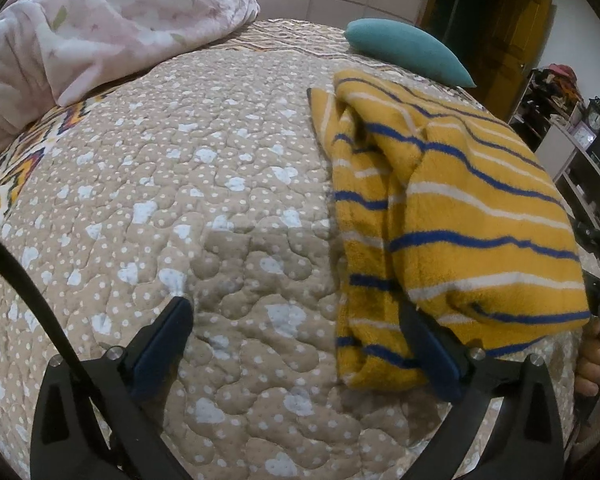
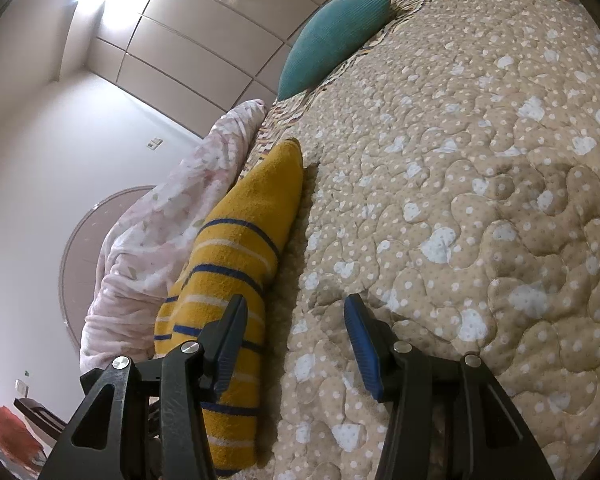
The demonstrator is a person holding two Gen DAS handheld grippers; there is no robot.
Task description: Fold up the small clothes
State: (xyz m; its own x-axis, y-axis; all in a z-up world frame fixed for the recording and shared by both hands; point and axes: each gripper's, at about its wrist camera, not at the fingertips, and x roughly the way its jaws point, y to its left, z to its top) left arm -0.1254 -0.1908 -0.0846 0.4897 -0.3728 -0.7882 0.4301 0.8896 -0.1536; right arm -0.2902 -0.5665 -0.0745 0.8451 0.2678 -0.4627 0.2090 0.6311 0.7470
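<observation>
Striped garment folded on the quilt

The left gripper [image 1: 296, 344] hangs wide apart above the beige quilt [image 1: 188, 200], its right finger overlapping the near edge of the yellow striped garment [image 1: 452, 208]. A teal pillow [image 1: 408, 50] and a pink blanket [image 1: 100, 28] lie beyond

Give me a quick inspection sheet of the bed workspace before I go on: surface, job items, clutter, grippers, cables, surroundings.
Surface: beige quilted bedspread with white dots, lying smooth.
Job's things: yellow striped garment, folded over in layers, lying on the bedspread.
Clutter: teal cushion beyond the garment; pink floral blanket bunched at the far side.
Grippers: left gripper jaws wide apart, one finger at the garment's near edge, gripping nothing; right gripper jaws apart over the bedspread beside the garment.
Cables: one black cable crossing the left view's near edge.
Surroundings: panelled wardrobe, cluttered shelves and a clock off the bed.
</observation>
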